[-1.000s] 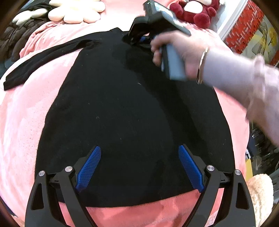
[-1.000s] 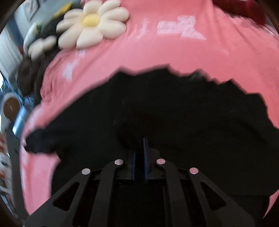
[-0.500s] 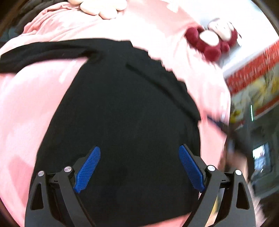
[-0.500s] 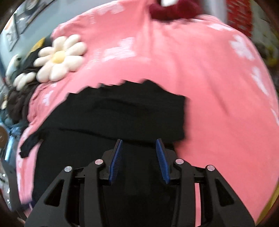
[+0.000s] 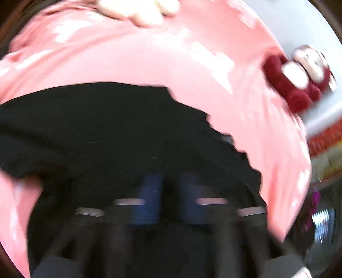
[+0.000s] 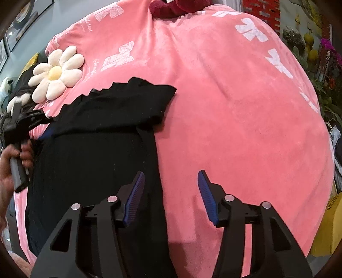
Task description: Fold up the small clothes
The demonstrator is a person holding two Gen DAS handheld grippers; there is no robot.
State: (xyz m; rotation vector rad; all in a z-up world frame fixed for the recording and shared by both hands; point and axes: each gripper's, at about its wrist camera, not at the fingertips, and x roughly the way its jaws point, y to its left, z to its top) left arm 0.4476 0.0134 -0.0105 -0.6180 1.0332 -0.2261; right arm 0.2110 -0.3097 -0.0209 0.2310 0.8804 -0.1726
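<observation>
Nearest, the right claw (image 6: 171,192) is opening, empty, over the shirt's right edge and the pink blanket (image 6: 235,128), apparently because that side's sleeve is already folded across. The black shirt (image 6: 89,162) lies flat on the blanket. At its far left, the left claw (image 6: 46,133) is shut, seemingly pinching the other sleeve to fold it.

One black garment (image 6: 96,154) – one pink blanket (image 6: 235,117) – one daisy cushion (image 6: 56,73) – one red plush toy (image 6: 177,7) – two grippers: left gripper (image 6: 46,131), right gripper (image 6: 171,194).
</observation>
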